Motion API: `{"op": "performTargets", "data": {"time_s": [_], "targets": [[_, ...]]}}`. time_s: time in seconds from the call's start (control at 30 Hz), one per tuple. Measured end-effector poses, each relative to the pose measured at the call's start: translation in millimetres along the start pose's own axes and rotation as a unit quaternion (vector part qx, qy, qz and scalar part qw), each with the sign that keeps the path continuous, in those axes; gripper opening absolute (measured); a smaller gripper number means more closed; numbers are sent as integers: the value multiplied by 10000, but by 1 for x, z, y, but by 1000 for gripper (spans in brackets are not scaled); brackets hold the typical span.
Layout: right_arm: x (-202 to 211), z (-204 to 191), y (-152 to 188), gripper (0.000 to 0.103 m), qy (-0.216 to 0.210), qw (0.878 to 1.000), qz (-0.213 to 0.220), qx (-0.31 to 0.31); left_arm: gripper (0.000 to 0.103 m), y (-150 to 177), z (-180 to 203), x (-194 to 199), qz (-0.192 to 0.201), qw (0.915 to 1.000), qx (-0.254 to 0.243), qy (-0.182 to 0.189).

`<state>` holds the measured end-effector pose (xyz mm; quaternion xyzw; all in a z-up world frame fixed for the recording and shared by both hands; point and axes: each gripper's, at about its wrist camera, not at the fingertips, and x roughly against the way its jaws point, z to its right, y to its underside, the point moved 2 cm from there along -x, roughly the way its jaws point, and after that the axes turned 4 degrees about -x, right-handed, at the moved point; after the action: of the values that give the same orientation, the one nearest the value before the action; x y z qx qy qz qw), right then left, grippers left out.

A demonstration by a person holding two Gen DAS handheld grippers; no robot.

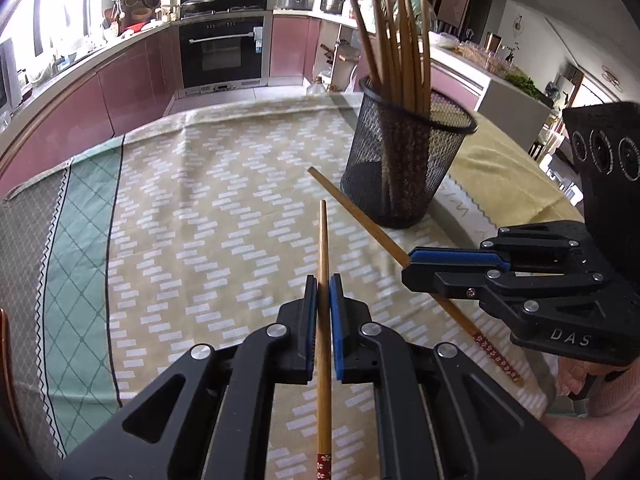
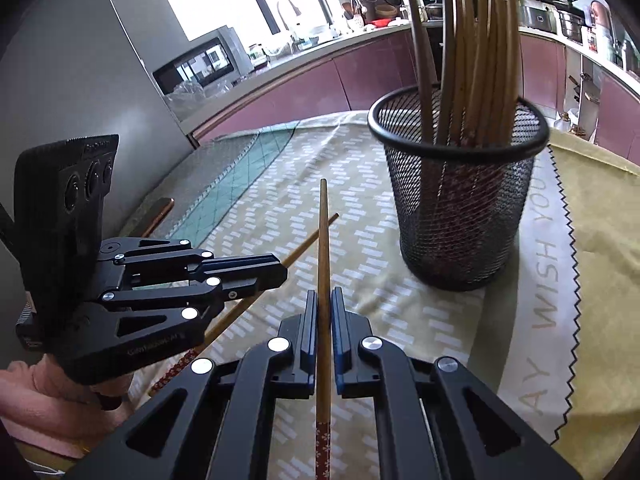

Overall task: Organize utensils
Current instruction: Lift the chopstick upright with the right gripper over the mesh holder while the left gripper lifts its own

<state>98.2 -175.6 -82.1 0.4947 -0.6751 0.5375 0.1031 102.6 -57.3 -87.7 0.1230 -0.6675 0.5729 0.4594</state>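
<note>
Fingers, left: the left gripper (image 1: 324,280) has its blue-padded fingers (image 1: 310,300) pinched on a chopstick (image 1: 323,248), which points forward over the tablecloth (image 1: 192,208).
Fingers, right: the right gripper (image 2: 324,294) is likewise clamped on a second chopstick (image 2: 322,232), its tip aimed ahead, left of the mesh cup (image 2: 460,216).
Crossing: from the right wrist the two chopsticks overlap; whether they touch cannot be told.
Hidden: each chopstick's red patterned end runs out of the frame's bottom edge in its own gripper's view.
Hidden, cup: the lower ends of the chopstick bundle (image 2: 476,60) blur behind the mesh, and their tops are cut off.
Cup: it stands upright on the tablecloth, ahead and right of both grippers.
Person: only a pink sleeve (image 2: 44,412) shows, and the hand is mostly covered.
Lettering: print on the yellow cloth (image 2: 600,264) is partly cut off.
</note>
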Motion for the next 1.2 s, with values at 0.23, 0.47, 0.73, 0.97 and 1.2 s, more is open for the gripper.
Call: {"op": "performTargets", "data": {"time_s": [0.23, 0.47, 0.73, 0.97, 1.2], "targets": [[25, 3, -3, 6, -125, 9993, 321, -112, 7, -12, 4, 24, 313, 9993, 35, 200], [44, 6, -8, 6, -201, 9979, 578, -208, 7, -18, 9, 39, 508, 9983, 39, 286], [56, 7, -11, 6, -231, 9966, 754, -232, 7, -24, 16, 57, 741, 9966, -17, 347], [68, 5, -15, 6, -249, 9953, 917, -203, 7, -29, 22, 70, 901, 9950, -58, 432], [76, 3, -20, 6, -254, 9941, 1039, -167, 7, -33, 27, 77, 990, 9939, -60, 487]]}}
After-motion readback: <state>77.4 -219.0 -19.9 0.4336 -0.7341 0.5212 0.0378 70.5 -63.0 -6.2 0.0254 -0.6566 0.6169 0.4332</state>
